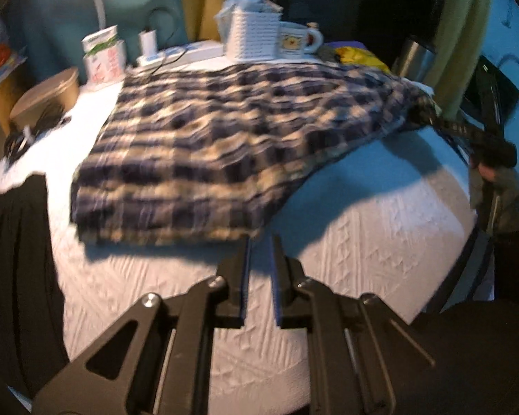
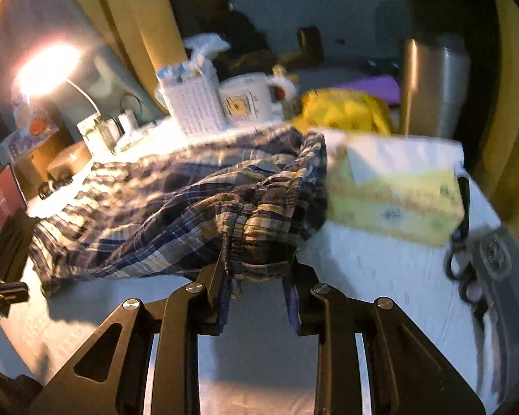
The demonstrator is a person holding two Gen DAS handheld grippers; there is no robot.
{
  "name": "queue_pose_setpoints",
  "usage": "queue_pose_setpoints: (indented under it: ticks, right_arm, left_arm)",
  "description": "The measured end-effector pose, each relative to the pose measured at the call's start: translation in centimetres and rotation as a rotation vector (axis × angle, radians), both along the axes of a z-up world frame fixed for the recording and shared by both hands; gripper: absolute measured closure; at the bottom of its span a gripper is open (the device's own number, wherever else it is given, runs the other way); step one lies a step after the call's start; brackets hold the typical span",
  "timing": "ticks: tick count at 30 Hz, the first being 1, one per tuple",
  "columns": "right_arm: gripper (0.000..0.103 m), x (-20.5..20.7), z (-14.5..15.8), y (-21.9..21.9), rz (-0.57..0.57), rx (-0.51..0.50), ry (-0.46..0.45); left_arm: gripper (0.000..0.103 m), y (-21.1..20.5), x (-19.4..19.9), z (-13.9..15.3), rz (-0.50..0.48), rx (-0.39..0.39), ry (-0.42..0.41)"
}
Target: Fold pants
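White bumpy bedcover (image 1: 363, 242) held blue-and-tan checked cloth pants (image 1: 225, 138); right gripper (image 2: 257, 287) pinched their waistband, left gripper (image 1: 259, 266) nearly closed, empty; lift evenly

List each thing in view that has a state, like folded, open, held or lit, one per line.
plaid pants: folded flat on the white cloth, waistband end bunched.
left gripper: open, empty, just short of the pants' near edge.
right gripper: jaws apart around the elastic waistband; clamp not clear.
lamp: lit.
mug: upright.
steel tumbler: upright.
tissue box: lying flat beside the waistband.
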State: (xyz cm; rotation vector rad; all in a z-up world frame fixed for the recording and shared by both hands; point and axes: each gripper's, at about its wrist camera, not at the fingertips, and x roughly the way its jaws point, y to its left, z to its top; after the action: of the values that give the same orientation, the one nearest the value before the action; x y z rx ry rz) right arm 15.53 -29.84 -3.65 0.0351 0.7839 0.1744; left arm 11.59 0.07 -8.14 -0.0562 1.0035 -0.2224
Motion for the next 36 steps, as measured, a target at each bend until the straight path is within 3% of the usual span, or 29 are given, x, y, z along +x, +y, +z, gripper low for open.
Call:
queue_pose_setpoints:
  ticks: [2,4,6,9,11,15,20,25,27,33,35,36]
  right_arm:
    - [0.073,-0.2,-0.9,-0.3,-0.008,-0.002,0.019]
    - [0.062,-0.4,-1.3,-0.3,-0.021,-0.008,0.033]
    - [0.042,-0.6,-1.2,-0.5,-0.046,-0.022,0.025]
    - [0.037,-1.0,-0.5,-1.3,-0.064,0.026,0.015]
    - [0.037,-1.4,-0.4,-1.8,-0.075,0.042,0.020]
    - [0.037,-2.2,-0.8,-1.8,-0.054,0.046,0.068]
    - [0.037,-3.2,-2.0,-0.4,0.002,0.130,0.148]
    - [0.037,-1.5,-3.2,-0.2,-0.024,0.262,0.168]
    - [0.037,-0.5,-3.2,-0.4,-0.045,0.295,0.166]
    - [0.037,3.6,-3.4,-1.4,-0.117,0.402,0.162]
    - [0.038,5.0,-3.5,-1.9,-0.140,0.450,0.164]
    - [0.047,5.7,-3.4,-2.1,-0.149,0.477,0.152]
  left_arm:
    - [0.091,1.3,0.3,0.3,0.050,-0.013,-0.006]
    - [0.090,2.8,0.8,0.9,0.105,-0.012,-0.035]
    - [0.085,4.6,1.5,1.6,0.165,-0.003,-0.074]
    - [0.081,6.7,2.8,1.8,0.217,0.011,-0.102]
    - [0.079,8.0,3.8,1.5,0.235,0.011,-0.105]
    - [0.061,9.9,6.2,0.4,0.259,0.000,-0.096]
    - [0.060,10.7,8.8,-1.1,0.235,0.005,-0.080]
    - [0.060,12.9,10.8,-4.5,0.299,0.066,0.023]
    - [0.060,13.5,10.5,-4.6,0.302,0.069,-0.007]
    - [0.060,14.1,10.5,-4.6,0.328,0.107,0.012]
    - [0.060,14.7,10.2,-4.5,0.351,0.080,0.020]
    - [0.060,15.0,9.9,-4.4,0.365,0.061,0.023]
